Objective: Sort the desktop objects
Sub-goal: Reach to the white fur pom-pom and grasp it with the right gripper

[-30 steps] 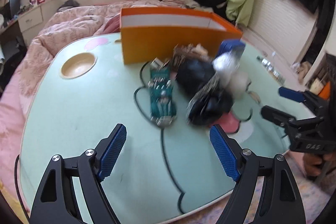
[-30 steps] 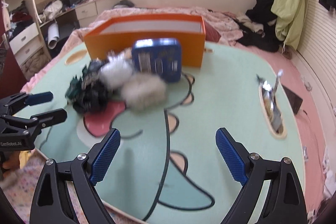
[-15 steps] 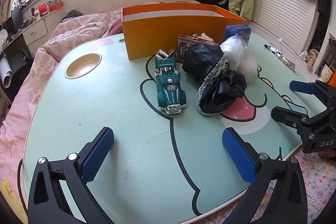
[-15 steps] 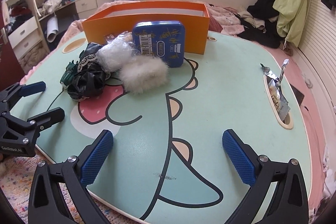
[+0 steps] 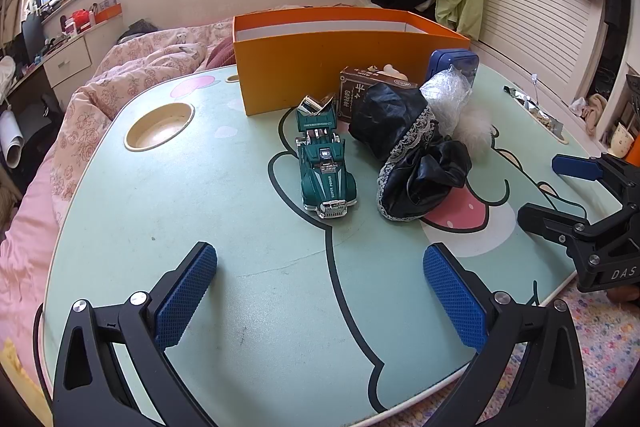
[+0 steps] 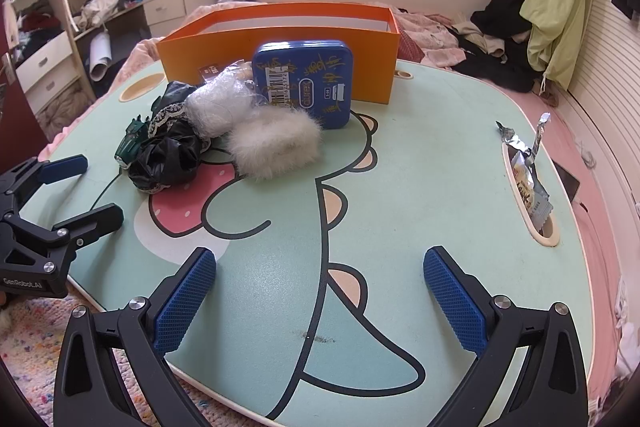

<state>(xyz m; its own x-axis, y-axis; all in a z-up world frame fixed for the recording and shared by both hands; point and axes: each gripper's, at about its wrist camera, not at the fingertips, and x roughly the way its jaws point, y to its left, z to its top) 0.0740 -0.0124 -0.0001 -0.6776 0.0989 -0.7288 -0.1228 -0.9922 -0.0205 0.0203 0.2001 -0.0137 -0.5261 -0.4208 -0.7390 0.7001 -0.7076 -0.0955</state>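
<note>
Bedroom clutter rings a low mint-green desk [image 5: 180, 227] printed with a cartoon dinosaur, and the things to sort sit bunched near its far side, in front of an open orange box [image 5: 340, 67] that looks like the place they should go. Both tongs hover over the near edge with nothing between their blue pads — the left tongs [image 5: 320, 297] and the right tongs [image 6: 320, 297] each stand spread wide, well apart from the pile.

The green toy car [image 5: 326, 171] stands alone at the left of the cluster, nose toward the camera. It looks rigid and fairly dense, with glossy paint that could slip; a pinch across its flanks at mid-body seems safest, since the chrome grille and the raised rear wing look like the delicate bits.

Just beside it lies a crumpled black lace-trimmed cloth [image 5: 416, 155] — soft and light, so any bunched fold will serve, though it may trail and drag its neighbours. The white fluffy piece [image 6: 276, 143] and the clear crinkly bag [image 6: 218, 109] touch it; both should weigh little and squash under the pads.

Leaning against the box, the blue tin [image 6: 306, 83] is stiff and smooth; gripping across its narrow edges seems wiser than its broad face. A small brown carton [image 5: 360, 95] stands behind the cloth, stiff but crushable.
</note>
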